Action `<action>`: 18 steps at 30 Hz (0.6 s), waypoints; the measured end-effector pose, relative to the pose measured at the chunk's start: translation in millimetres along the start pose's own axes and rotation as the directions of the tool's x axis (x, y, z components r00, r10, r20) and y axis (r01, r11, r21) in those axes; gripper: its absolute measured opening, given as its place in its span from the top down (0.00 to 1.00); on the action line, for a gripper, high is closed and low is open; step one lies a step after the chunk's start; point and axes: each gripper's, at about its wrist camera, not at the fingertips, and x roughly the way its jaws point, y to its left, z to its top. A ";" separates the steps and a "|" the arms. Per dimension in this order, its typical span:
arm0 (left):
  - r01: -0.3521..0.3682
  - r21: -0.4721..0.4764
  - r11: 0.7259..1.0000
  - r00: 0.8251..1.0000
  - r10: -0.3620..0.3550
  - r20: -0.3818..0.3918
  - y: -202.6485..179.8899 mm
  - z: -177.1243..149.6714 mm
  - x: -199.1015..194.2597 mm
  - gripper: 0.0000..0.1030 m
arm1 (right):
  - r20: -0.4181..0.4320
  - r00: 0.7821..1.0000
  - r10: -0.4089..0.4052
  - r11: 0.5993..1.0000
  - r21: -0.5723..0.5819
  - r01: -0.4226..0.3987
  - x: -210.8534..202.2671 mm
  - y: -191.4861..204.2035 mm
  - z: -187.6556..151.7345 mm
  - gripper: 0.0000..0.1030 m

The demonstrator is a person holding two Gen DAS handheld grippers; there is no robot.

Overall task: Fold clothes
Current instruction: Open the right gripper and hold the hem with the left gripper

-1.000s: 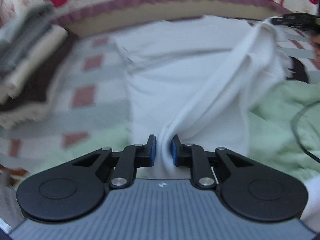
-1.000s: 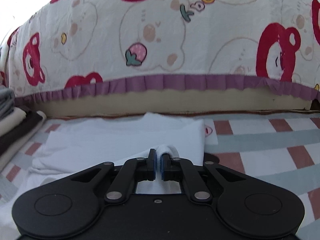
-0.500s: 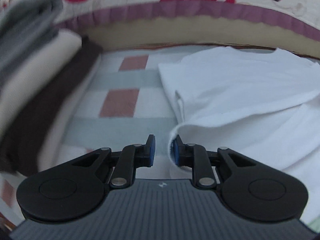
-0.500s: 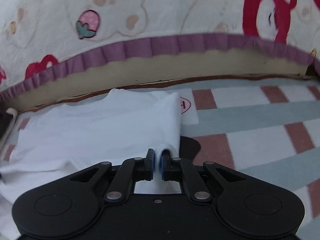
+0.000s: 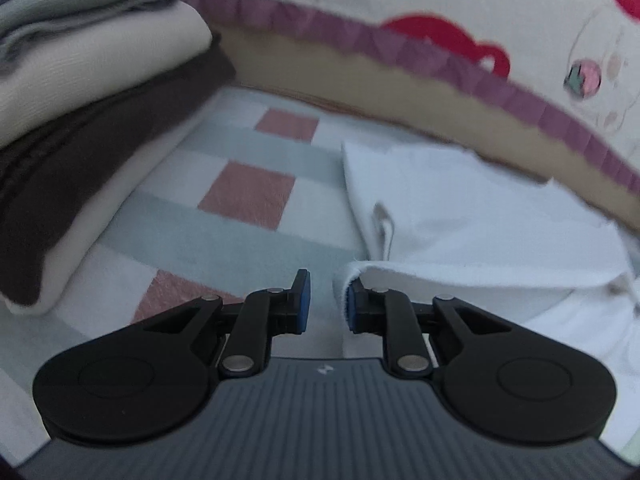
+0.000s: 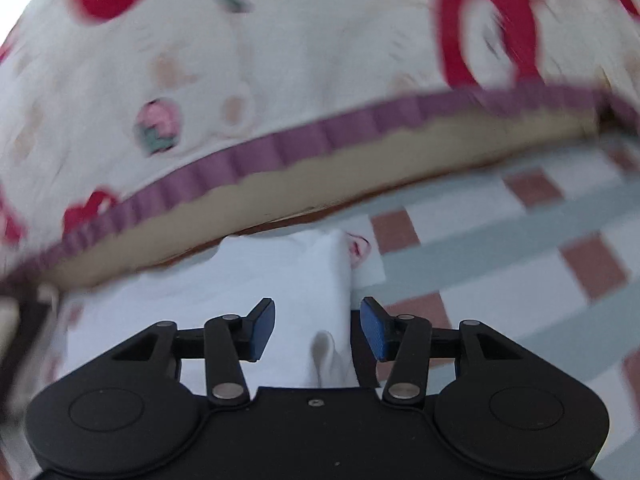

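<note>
A white garment lies flat on the checked blanket, with one side folded over. In the left wrist view its folded edge curls against the right pad of my left gripper. The jaws stand narrowly apart, and a gap shows between the cloth and the left pad. In the right wrist view the same white garment lies under my right gripper. Its jaws are opening; the garment's right edge sits low between them and touches neither pad. A small tag with red print sticks out at the garment's far corner.
A stack of folded clothes, grey, cream and dark brown, stands at the left. A bedspread with red bear prints and a purple frill hangs along the far side. Checked blanket spreads to the right of the garment.
My left gripper carried the lifted side of the garment across and down toward the stack. My right gripper, shut on a fold before, has let it go and spread its jaws.
</note>
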 end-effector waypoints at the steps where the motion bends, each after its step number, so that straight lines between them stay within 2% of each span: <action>1: 0.008 -0.020 1.000 1.000 -0.008 0.005 1.6 -3.0 -0.4 0.83 | -0.006 1.000 0.002 0.997 -0.076 -0.002 -5.4 10.9 -3.1 0.48; 4: 0.012 -0.011 1.000 1.000 -0.012 0.001 1.8 -7.2 3.7 0.83 | -0.063 0.998 0.023 0.959 -0.280 -0.039 -17.3 45.8 -17.4 0.50; 6: 0.006 0.008 1.000 1.000 -0.006 -0.005 1.6 -7.5 6.1 0.83 | -0.088 0.996 0.002 0.945 -0.326 -0.030 -18.3 56.0 -24.8 0.50; 9: 0.022 -0.021 1.000 1.000 -0.023 -0.018 6.4 -9.2 8.8 0.83 | -0.143 0.990 -0.009 0.972 -0.232 -0.025 -17.4 49.1 -31.7 0.50; 12: 0.040 -0.082 0.996 0.999 -0.042 -0.032 12.4 -9.9 7.7 0.83 | -0.147 0.987 -0.066 0.962 -0.272 0.024 -17.0 47.6 -40.2 0.50; 14: 0.039 -0.076 0.996 0.999 -0.041 -0.027 10.3 -9.4 5.9 0.83 | -0.141 0.985 -0.094 0.963 -0.263 0.055 -10.7 44.5 -41.7 0.51; 18: 0.026 -0.052 0.998 0.999 -0.028 -0.028 6.2 -10.0 5.3 0.83 | -0.083 0.995 -0.057 0.994 -0.100 0.049 -9.5 25.9 -37.2 0.52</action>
